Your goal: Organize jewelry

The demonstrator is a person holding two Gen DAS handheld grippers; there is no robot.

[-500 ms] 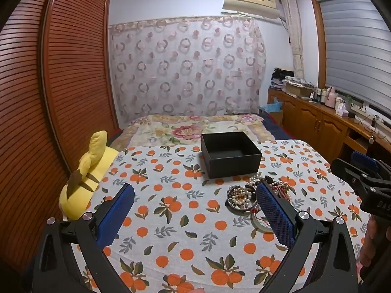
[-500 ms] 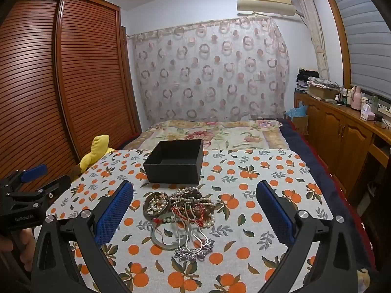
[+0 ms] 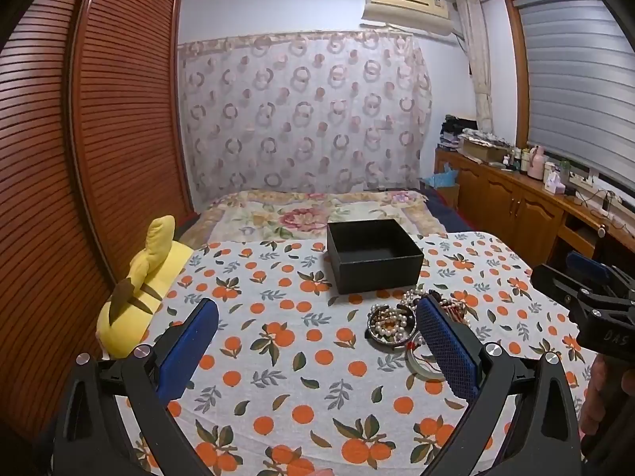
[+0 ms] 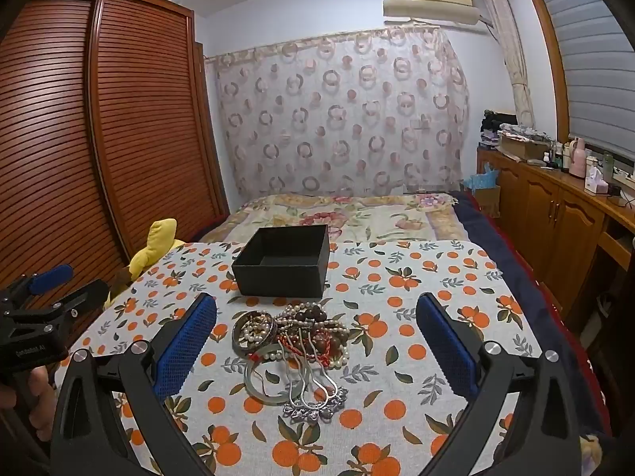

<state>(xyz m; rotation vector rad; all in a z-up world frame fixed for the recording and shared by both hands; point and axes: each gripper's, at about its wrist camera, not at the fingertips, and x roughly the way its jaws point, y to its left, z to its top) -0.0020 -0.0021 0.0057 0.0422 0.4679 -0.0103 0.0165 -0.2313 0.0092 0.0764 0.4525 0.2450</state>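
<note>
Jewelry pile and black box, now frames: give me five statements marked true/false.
1. The black box is open and looks empty. True.
2. The jewelry pile sits inside the box. False: it lies on the orange-print cloth, on the near side of the box.
3. The right gripper is shut on a bracelet. False: its jaws stand wide and hold nothing.
4. The left gripper is open and empty. True.
5. A yellow plush toy lies beside the cloth, on the wooden wardrobe side. True.

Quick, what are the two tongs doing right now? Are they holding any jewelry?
Left tongs: open, holding nothing.
Right tongs: open, holding nothing; the jewelry pile lies on the cloth below.
</note>
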